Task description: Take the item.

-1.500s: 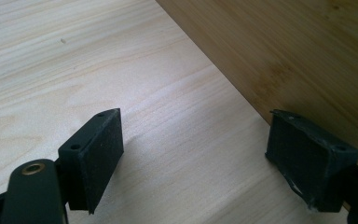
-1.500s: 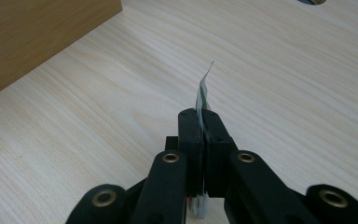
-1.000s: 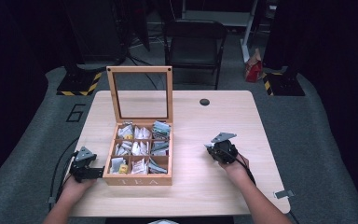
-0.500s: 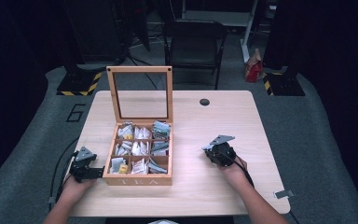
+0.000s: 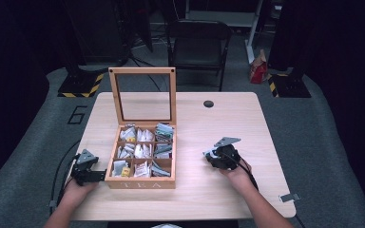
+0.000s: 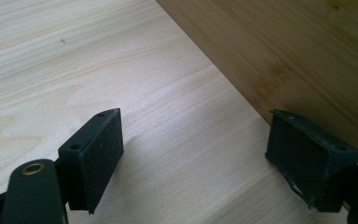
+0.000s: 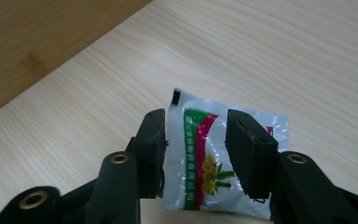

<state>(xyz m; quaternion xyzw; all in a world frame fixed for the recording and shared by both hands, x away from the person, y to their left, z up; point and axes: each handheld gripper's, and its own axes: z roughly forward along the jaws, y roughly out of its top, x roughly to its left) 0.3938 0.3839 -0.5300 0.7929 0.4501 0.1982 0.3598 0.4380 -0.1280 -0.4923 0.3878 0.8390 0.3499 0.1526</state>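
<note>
A wooden tea box (image 5: 142, 183) stands open at the table's left centre, its glass lid (image 5: 142, 71) upright, and its compartments hold several tea packets. My left gripper (image 5: 100, 175) rests on the table against the box's left side. In the left gripper view it (image 6: 198, 116) is open with bare wood between the jaws, and the box wall (image 6: 298, 56) is beside one jaw. My right gripper (image 5: 208, 155) lies right of the box. Its jaws (image 7: 196, 116) have just been opening. A white, green and red tea packet (image 7: 200, 168) lies flat between them, and the pads are off it.
The pale wooden table (image 5: 218, 123) has a small black grommet (image 5: 208, 103) near its far edge. A black chair (image 5: 197, 42) stands behind the table. Cables trail from both grippers toward the near edge.
The right gripper's jaws look slightly wider apart than before. Both hands and the box sit where they were.
</note>
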